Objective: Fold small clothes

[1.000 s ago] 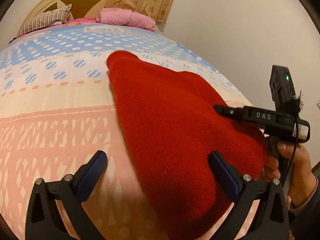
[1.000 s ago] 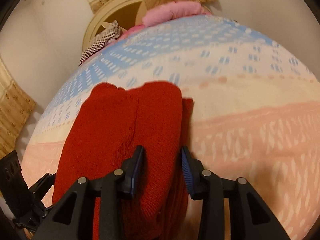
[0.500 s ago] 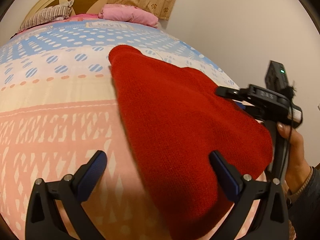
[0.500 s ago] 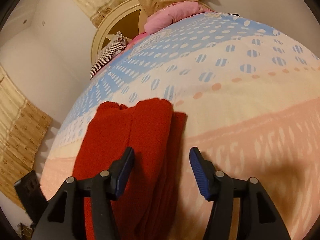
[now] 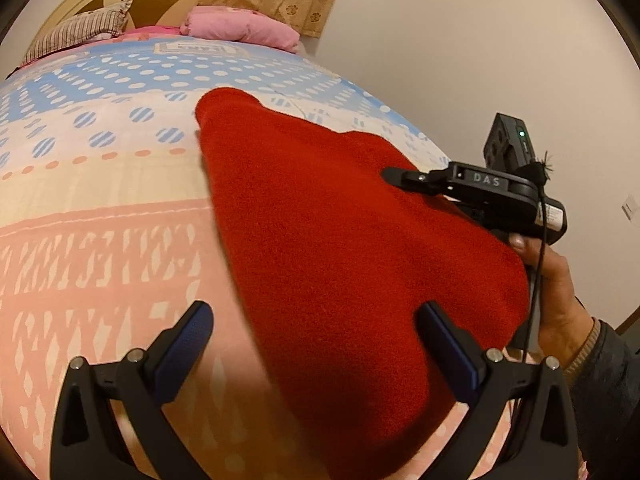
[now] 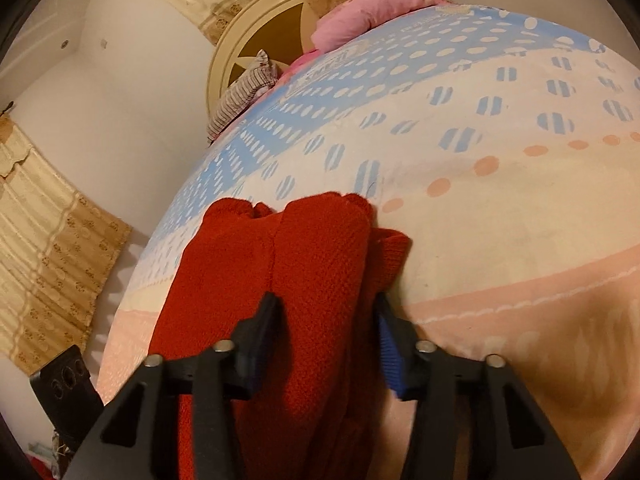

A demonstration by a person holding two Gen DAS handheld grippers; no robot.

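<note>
Garment: red knit sweater (image 5: 344, 248), partly folded, lying on the bed (image 5: 100, 240) close to its right edge, toward the foot end; the pillows (image 5: 240, 30) sit well away at the head.
Right claw (image 6: 326, 332): half a second ago its jaws stood wide above the sweater; now they have narrowed around a raised ridge of red knit, one pad on each side. One second ago they were pinched in about the same place, so this reads as release, then re-grip.
Right grip state: jaws narrow with cloth between them; firm clamp or only closing, cannot tell.
Left claw (image 5: 316, 344): jaws wide, holding nothing, hovering over the sweater's near edge; unchanged across the three moments.
Sweater position: no clear shift on the bed over the last second.
Meaning for task: judged a fresh hold on the right-side fold, likely set up for the next fold.
Risk: thick knit layers may slip apart if only the top layer is caught.
</note>
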